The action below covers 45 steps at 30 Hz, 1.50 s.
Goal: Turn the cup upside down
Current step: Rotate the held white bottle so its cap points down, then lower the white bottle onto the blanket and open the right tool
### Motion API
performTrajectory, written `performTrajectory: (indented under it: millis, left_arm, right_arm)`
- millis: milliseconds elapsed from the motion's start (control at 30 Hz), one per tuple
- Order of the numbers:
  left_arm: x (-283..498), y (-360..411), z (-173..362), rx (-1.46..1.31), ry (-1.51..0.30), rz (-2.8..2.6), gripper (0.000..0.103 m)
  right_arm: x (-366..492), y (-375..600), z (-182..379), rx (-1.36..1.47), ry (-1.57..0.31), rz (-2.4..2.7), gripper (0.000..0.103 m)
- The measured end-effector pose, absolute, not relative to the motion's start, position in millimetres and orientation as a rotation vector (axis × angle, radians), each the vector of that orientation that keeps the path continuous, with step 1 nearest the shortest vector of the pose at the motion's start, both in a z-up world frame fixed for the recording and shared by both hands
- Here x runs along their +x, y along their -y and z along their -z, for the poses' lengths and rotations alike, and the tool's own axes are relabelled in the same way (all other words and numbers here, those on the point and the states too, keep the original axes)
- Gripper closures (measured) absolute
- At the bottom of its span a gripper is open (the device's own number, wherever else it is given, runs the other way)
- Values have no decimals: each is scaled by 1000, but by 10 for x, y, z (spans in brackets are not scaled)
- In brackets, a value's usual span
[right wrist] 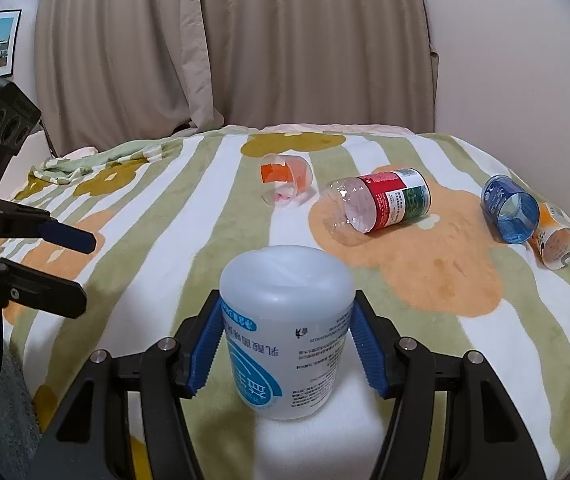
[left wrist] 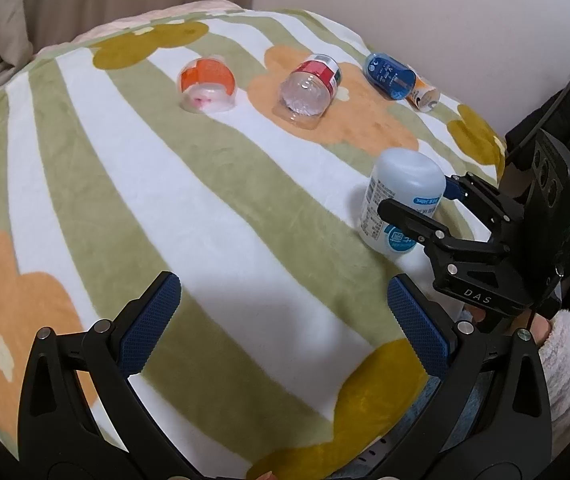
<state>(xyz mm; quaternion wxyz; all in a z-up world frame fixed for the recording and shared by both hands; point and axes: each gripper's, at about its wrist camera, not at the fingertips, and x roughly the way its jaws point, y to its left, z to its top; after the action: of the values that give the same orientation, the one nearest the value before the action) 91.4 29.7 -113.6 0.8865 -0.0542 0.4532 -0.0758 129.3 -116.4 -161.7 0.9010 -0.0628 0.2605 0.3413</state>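
A white translucent cup (right wrist: 285, 332) with blue print stands upside down on the blanket (right wrist: 425, 280), its label text inverted. My right gripper (right wrist: 285, 344) has its blue pads (right wrist: 205, 352) against both sides of the cup. The same cup (left wrist: 401, 200) and right gripper (left wrist: 421, 196) show at the right of the left wrist view. My left gripper (left wrist: 281, 320) is open and empty, low over the near part of the blanket (left wrist: 165, 200), left of the cup. It shows at the left edge of the right wrist view (right wrist: 73, 268).
Other cups lie on their sides farther back: an orange one (left wrist: 207, 84), a clear one with a red and green label (left wrist: 311, 86), a blue one (left wrist: 389, 74) and a small orange-printed one (left wrist: 425, 96). Curtains (right wrist: 245, 40) and a wall stand behind the bed.
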Motion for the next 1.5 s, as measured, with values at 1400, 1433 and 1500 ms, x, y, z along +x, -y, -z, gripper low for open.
performTrajectory:
  millis: [1400, 1433, 1500]
  left_arm:
    - [486, -152, 330, -38, -582, 39, 0]
    - [446, -140, 239, -43, -551, 32, 0]
    - [309, -81, -45, -46, -454, 14, 0]
  right_arm:
    - [578, 1762, 636, -146, -362, -510, 0]
    - [516, 1812, 467, -126, -335, -488, 0]
    - [400, 1917, 142, -75, -288, -449, 0]
